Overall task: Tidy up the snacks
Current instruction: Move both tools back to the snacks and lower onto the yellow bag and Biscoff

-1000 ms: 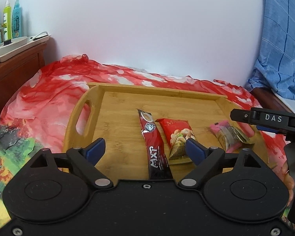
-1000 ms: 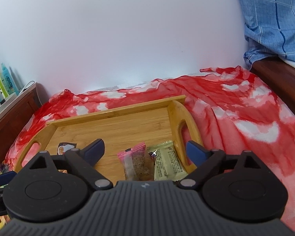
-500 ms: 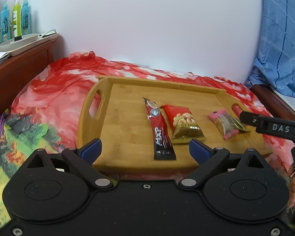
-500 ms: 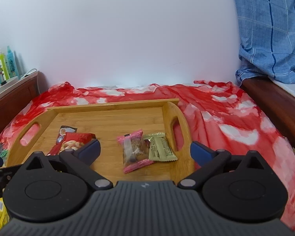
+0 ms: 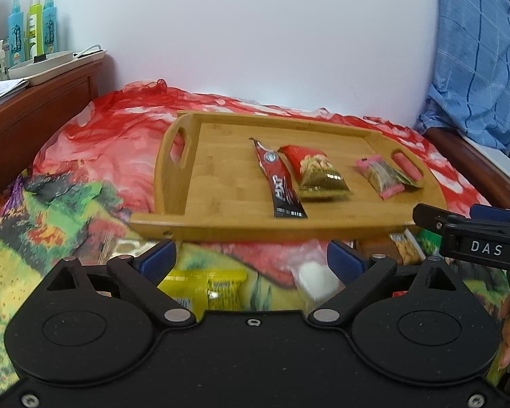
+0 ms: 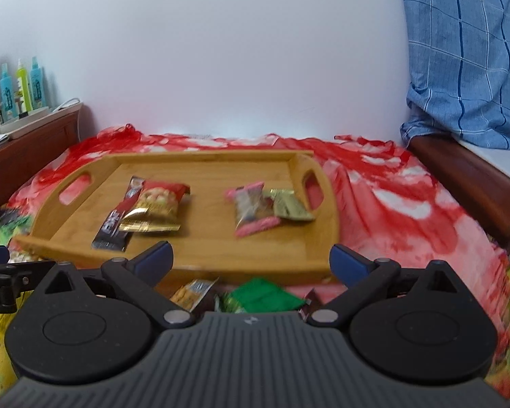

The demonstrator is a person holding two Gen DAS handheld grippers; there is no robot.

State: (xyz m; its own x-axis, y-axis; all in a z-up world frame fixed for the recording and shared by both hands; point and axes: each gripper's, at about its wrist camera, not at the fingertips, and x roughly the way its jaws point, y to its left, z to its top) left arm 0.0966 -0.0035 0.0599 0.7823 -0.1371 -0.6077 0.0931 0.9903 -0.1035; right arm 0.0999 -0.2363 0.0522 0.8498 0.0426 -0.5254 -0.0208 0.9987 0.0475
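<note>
Both left gripper and right gripper wide open, empty; green packet at frame bottom looks light, crinkly, slippery, so pinch its sealed edge.

Both my wrist cameras are looking forward from low over the bed, close to the wooden tray; the left is sitting further left, and both are sharing it.

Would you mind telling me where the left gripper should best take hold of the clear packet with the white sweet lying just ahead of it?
Probably by the crinkled upper end of the clear packet, coming straight down with the open left gripper: it lies flat on the cloth, and the flat film pinches more easily than the round white lump.
</note>
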